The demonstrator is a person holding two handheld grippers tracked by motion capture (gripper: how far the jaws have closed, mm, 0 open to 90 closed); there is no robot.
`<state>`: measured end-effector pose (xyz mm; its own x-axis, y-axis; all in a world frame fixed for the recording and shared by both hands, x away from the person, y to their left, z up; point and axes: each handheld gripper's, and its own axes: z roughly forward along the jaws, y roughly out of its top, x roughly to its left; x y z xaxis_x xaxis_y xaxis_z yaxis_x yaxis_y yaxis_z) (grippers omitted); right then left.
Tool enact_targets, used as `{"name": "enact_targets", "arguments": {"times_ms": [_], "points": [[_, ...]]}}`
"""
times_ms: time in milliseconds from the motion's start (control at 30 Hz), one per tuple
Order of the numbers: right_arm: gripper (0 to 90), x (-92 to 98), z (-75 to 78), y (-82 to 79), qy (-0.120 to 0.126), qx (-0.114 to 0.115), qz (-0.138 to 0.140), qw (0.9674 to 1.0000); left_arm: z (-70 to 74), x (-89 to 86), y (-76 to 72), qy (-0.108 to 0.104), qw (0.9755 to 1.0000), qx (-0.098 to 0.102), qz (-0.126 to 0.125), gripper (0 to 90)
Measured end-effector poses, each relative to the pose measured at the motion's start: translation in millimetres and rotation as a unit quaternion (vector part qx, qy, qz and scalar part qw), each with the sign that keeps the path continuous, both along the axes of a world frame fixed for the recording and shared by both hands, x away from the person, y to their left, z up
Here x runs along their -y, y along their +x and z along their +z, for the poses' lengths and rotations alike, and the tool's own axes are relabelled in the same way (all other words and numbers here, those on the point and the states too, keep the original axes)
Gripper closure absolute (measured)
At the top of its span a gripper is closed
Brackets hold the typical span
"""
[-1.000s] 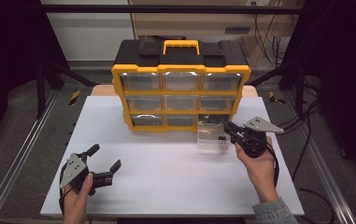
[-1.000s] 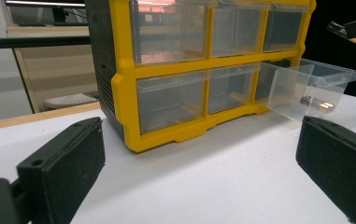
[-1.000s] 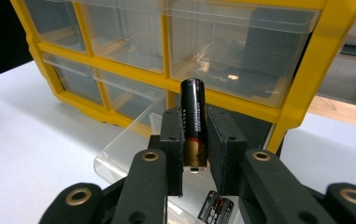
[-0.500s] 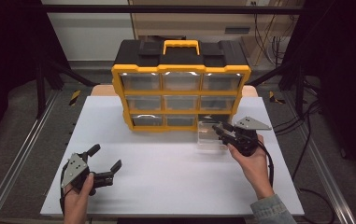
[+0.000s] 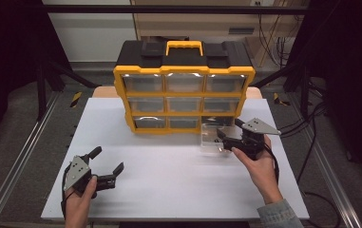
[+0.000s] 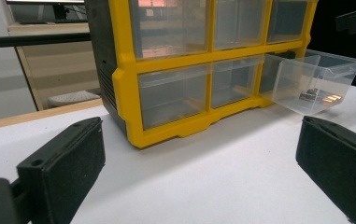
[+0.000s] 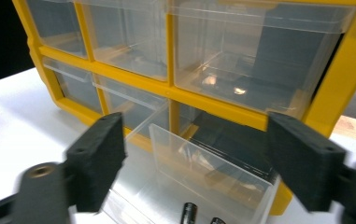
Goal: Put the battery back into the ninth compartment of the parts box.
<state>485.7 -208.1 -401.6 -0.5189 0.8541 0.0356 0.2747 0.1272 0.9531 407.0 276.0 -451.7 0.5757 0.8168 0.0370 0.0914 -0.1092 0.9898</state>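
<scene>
Organizer [image 5: 184,88]: yellow-framed, black-topped plastic cabinet of nine clear drawers, standing at the far side of the white table [image 5: 178,180], ahead of both claws.

Drawer [image 5: 214,138]: clear plastic bin, bottom right bay, pulled well out toward the right claw and tilted slightly down at its front. Small dark metal parts [image 7: 189,214] lie on its floor, just below and between the right claw's jaws.

Right claw [image 5: 226,137]: jaws spread wide, astride the drawer's front end, pinching nothing; contact with the walls cannot be told.

Left claw [image 5: 106,165]: jaws spread, empty, near the table's front edge, well apart from the organizer, drawer off to its right.

Handling, by judgement: the drawer is light, stiff, thin-walled and slick; walls may flex or crack under a hard squeeze. Best hold is the thicker front lip or across the side walls near the front, kept level so the loose parts do not slide out.
</scene>
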Motion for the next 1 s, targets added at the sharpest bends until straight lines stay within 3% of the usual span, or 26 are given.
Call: {"name": "enact_targets", "arguments": {"times_ms": [133,300,533,767,1000], "points": [[10.2,-0.8,2.6,-2.9,0.002,0.006,0.003,1.0000,0.6,-0.3,-0.8,-0.001,1.0000,0.002,-0.001,1.2],[9.3,0.6,5.3,-6.5,0.004,0.017,0.010,0.9998,0.3,-0.3,-0.1,0.004,1.0000,0.003,0.007,1.4],[7.0,4.7,15.1,-14.5,0.005,0.032,0.011,0.9994,1.7,-1.4,-1.5,-0.004,1.0000,0.006,0.005,1.4],[5.5,9.3,23.9,-20.7,0.016,0.053,0.016,0.9984,2.4,-1.5,-2.0,-0.007,0.9999,0.010,0.003,1.3],[5.7,15.5,25.6,-22.9,0.038,0.067,0.003,0.9970,2.6,-2.3,-2.4,-0.008,0.9999,0.011,0.002,1.2]]}}
